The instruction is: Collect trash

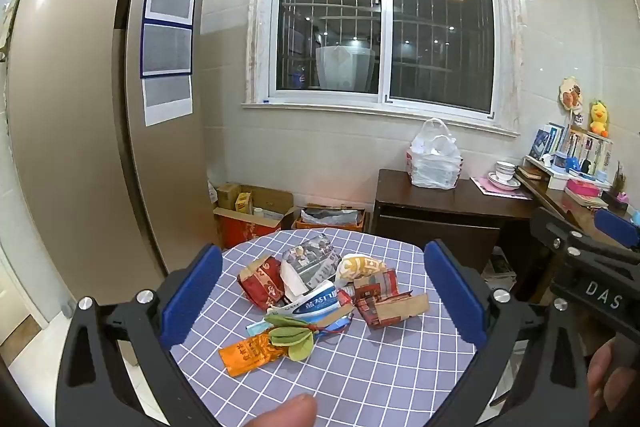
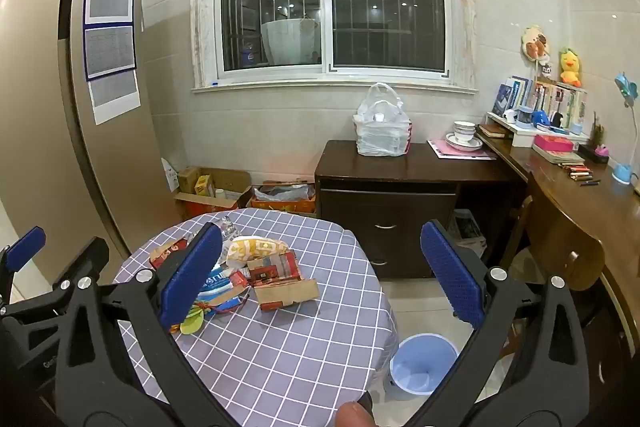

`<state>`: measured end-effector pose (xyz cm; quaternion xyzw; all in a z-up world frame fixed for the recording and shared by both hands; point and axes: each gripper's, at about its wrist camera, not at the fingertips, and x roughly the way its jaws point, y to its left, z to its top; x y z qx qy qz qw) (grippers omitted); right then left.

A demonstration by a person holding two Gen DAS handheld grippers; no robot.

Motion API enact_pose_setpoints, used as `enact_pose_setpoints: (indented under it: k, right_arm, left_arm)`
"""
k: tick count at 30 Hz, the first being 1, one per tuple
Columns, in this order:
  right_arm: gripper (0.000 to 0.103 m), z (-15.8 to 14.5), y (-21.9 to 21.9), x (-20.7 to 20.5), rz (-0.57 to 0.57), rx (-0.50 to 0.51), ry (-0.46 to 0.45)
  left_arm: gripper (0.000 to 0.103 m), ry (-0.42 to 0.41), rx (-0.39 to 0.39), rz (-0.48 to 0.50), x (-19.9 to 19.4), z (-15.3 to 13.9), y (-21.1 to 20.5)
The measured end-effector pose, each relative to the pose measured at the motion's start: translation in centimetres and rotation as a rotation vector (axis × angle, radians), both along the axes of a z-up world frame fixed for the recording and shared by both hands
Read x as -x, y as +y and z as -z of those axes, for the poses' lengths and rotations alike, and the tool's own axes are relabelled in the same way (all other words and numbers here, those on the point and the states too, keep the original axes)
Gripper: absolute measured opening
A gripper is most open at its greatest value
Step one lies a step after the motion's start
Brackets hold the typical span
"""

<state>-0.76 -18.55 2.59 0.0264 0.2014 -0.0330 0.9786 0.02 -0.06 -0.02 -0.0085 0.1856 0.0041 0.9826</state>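
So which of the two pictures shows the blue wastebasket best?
The right wrist view. The light blue wastebasket stands on the floor beside the checkered round table, its open top visible between the right tongs' open fingers. The left wrist view shows none of it.

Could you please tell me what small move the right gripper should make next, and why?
Probably ease the right gripper down and left toward the flattened brown-and-red cardboard packet, the nearest piece of the wrapper pile on the checked purple tablecloth. Both grippers are open and hold nothing, and the light blue plastic bin stands on the floor beside the table on that side.
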Motion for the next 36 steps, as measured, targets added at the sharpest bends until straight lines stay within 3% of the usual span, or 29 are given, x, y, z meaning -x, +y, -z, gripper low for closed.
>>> enact_pose_setpoints:
  k: [36]
  right_arm:
    - [0.098, 0.8, -0.9, -0.7, 0.001, 0.001, 0.016]
  left_arm:
    - [0.099, 0.001, -0.011, 0.013, -0.7, 0.4, -0.4]
